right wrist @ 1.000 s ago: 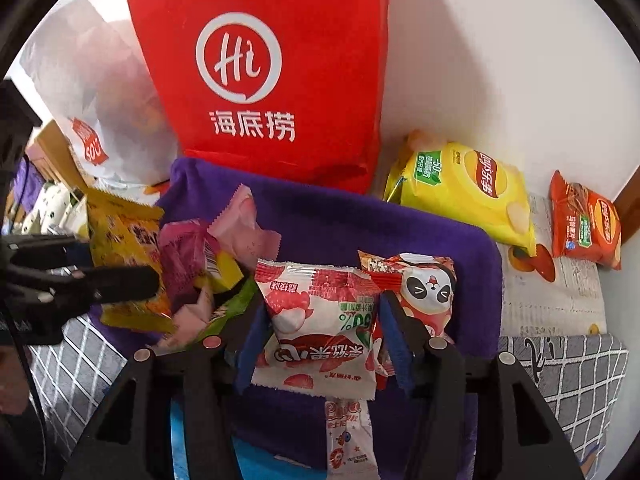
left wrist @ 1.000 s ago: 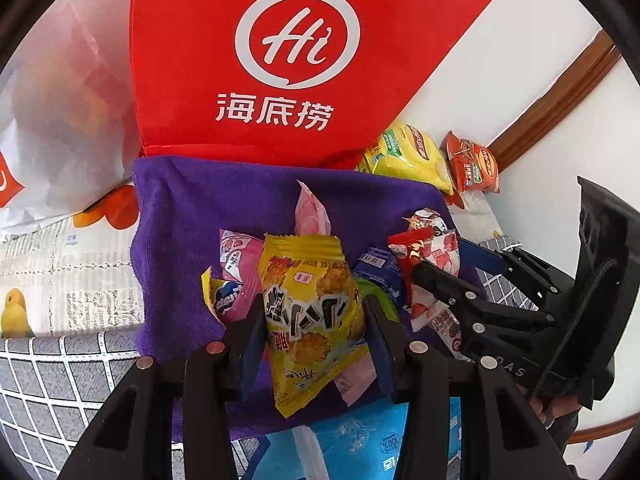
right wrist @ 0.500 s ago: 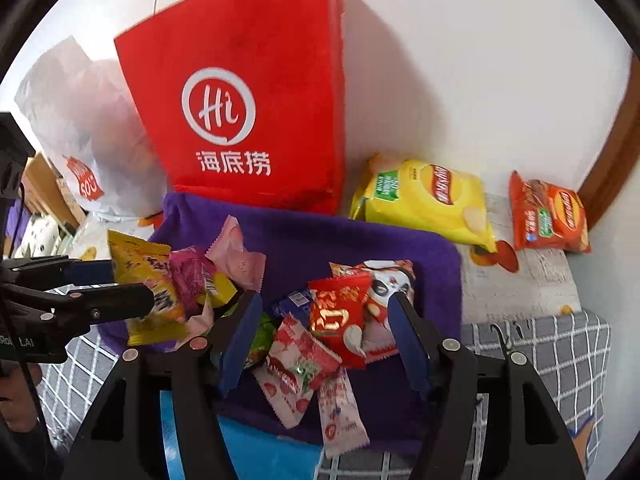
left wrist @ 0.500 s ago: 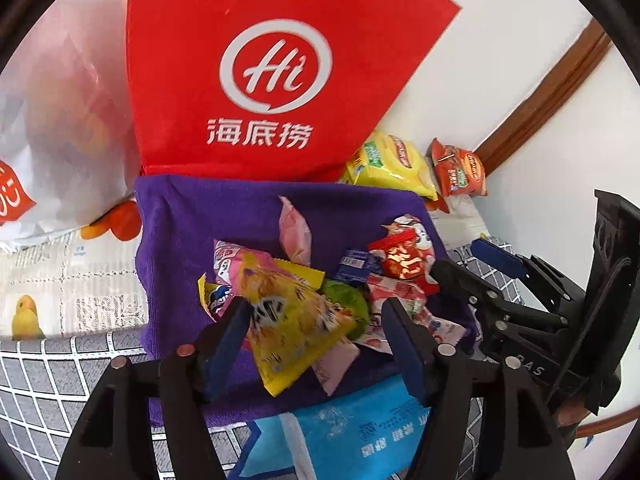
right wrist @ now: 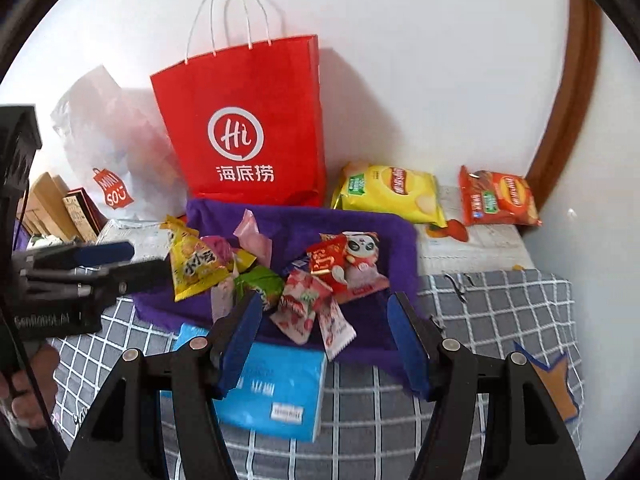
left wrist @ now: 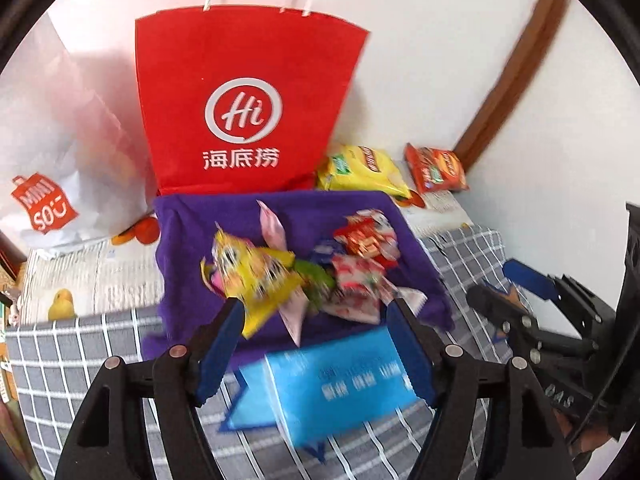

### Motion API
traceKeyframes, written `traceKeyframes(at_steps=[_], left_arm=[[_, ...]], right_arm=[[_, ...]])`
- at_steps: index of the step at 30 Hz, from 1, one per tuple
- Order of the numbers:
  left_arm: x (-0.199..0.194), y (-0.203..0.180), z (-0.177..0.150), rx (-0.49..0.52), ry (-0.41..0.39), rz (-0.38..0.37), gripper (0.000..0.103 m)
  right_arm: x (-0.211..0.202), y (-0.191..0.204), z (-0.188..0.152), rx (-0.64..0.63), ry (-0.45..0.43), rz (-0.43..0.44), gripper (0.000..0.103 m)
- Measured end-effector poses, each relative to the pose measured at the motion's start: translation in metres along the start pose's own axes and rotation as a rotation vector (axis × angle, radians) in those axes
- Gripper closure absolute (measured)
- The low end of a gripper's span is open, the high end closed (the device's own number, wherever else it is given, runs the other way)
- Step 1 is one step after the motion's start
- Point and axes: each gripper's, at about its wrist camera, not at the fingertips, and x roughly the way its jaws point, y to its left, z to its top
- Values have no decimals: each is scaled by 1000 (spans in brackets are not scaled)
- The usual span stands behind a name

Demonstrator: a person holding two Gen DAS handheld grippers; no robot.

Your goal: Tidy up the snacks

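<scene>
- The left gripper [left wrist: 316, 324], at the bottom of its own view, is opening its jaws; nothing sits between the blue pads, and the yellow snack packet [left wrist: 258, 280] lies free just beyond the left pad.
- The right gripper [right wrist: 324, 320] is released, jaws apart and empty, poised over the near edge of the purple towel [right wrist: 360, 224].
- In the right wrist view the left gripper also shows at mid left, held by a hand [right wrist: 28, 384] in the lower left.
- The snack pile [right wrist: 296, 276] lies on the purple towel in the centre of the frame: yellow packet to the left, a green packet [right wrist: 260, 282] in the middle, red and pink packets to the right.
- A blue pack [right wrist: 276, 392] lies on the checked cloth [right wrist: 500, 308], touching the towel's near edge.
- Behind the towel stands a red paper bag [right wrist: 244, 128], against the wall.
- A white plastic bag [right wrist: 108, 140] is to its left.
- A yellow chip bag [right wrist: 392, 192] and a red chip bag [right wrist: 496, 200] lie to the right, off the towel.
</scene>
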Motion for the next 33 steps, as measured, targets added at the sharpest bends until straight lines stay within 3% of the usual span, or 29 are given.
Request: traceKeyframes(at_steps=[8, 19, 25, 33], left_arm=[[-53, -27, -56, 19, -62, 37, 25], [-106, -57, -111, 38, -160, 157, 14], [-129, -74, -136, 45, -212, 193, 11], [-147, -90, -160, 48, -257, 226, 10]], right_arm=[[-60, 2, -33, 15, -47, -23, 38], [-110, 7, -84, 25, -62, -58, 38], [-134, 3, -112, 59, -81, -39, 18], [-165, 2, -137, 58, -122, -63, 14]])
